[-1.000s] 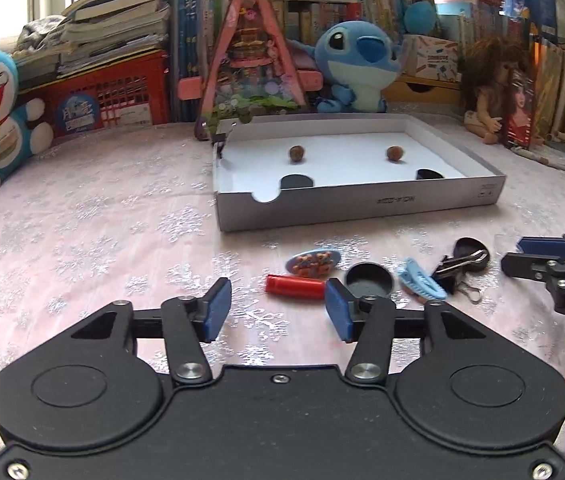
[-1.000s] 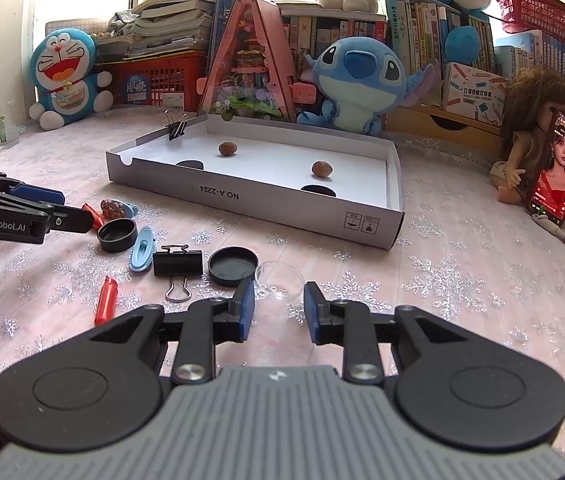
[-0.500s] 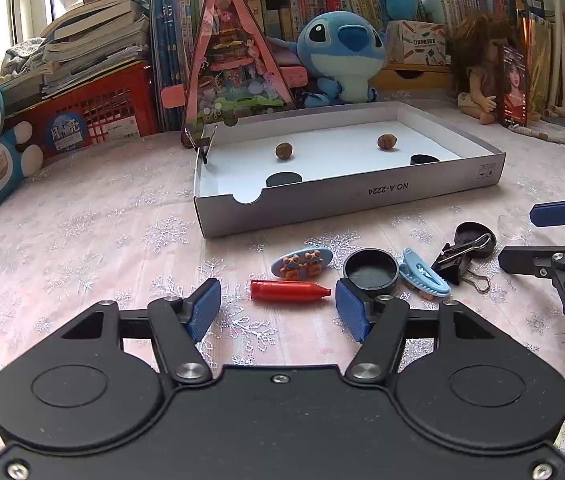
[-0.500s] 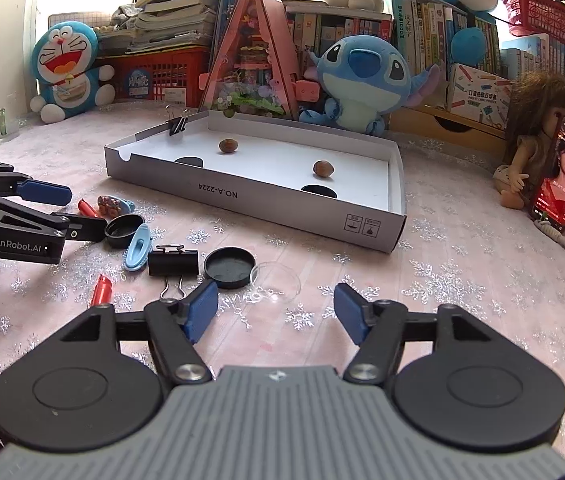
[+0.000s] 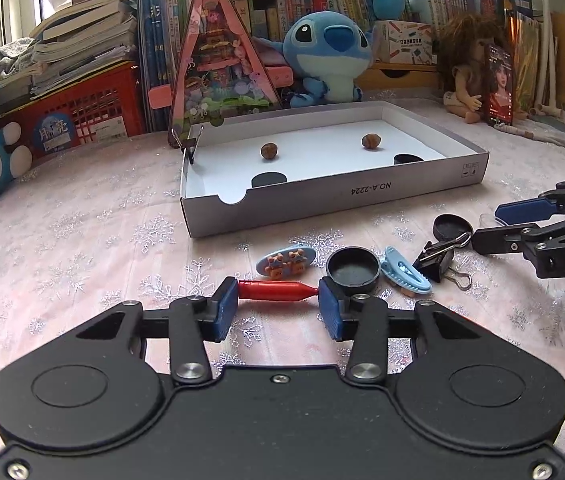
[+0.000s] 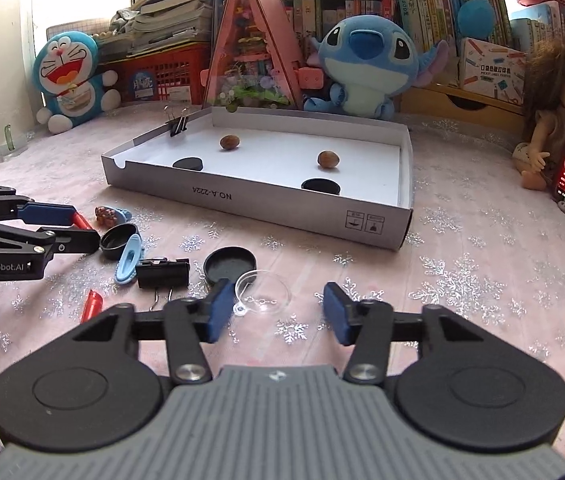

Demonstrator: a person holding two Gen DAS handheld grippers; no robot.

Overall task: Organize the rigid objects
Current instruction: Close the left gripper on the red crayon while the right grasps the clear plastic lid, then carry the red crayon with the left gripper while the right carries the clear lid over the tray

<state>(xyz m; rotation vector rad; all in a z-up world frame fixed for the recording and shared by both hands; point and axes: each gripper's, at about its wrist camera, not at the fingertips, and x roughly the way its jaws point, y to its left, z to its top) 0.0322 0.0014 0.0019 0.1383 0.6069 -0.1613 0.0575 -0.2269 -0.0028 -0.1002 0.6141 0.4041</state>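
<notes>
Item: red crayon-like stick (image 5: 276, 290), lying crosswise on the tablecloth, in front of the white box (image 5: 334, 204) and just short of the black cap (image 5: 353, 271).
Handling: judged light, stiff, smooth; likely to roll; best gripped across its mid-barrel.
Left gripper (image 5: 278, 308): spread, 2 pads bracketing the stick's ends, contact unclear.
Right gripper (image 6: 278, 312): spread, over the clear plastic dish (image 6: 262, 290), right of the cap.

Box (image 5: 334, 206) sits behind the clutter: two nuts (image 5: 269, 150) and two caps (image 5: 268, 179) inside, binder clip (image 5: 190, 145) on its left wall.
</notes>
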